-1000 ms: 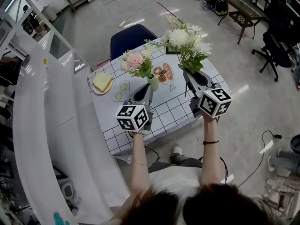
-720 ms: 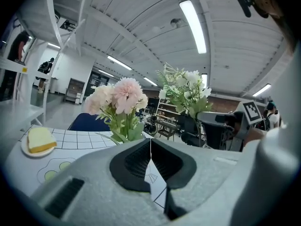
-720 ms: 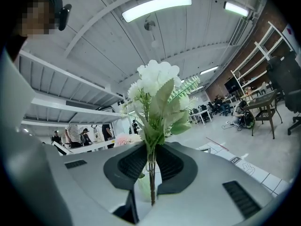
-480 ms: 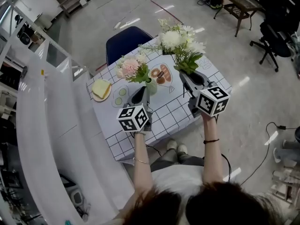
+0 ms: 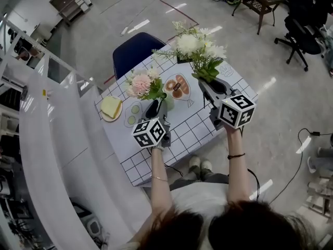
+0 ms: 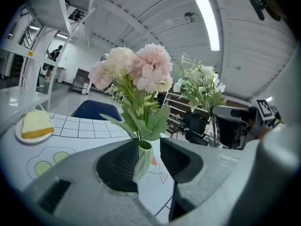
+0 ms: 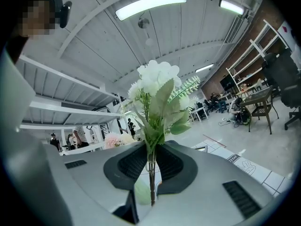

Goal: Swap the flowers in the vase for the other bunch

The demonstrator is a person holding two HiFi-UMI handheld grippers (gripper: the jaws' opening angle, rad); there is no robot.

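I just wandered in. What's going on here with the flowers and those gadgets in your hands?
A person at a small table holds a two-jaw gripper in each hand. The right gripper is clamped on the stems of a white bunch, held apart from the vase. The left gripper has the small green vase, with pink flowers in it, between its jaws, which are opening and not squeezing it. So the swap isn't done: the pink flowers are in the vase and the white bunch waits.

Bright, even light falls from long ceiling lamps (image 6: 208,22) and makes white glare streaks on the shiny floor (image 5: 130,27), shadows are soft, both gripper views bend round with dark corners, and the pink flowers (image 6: 136,69) look sharp before a softer background.
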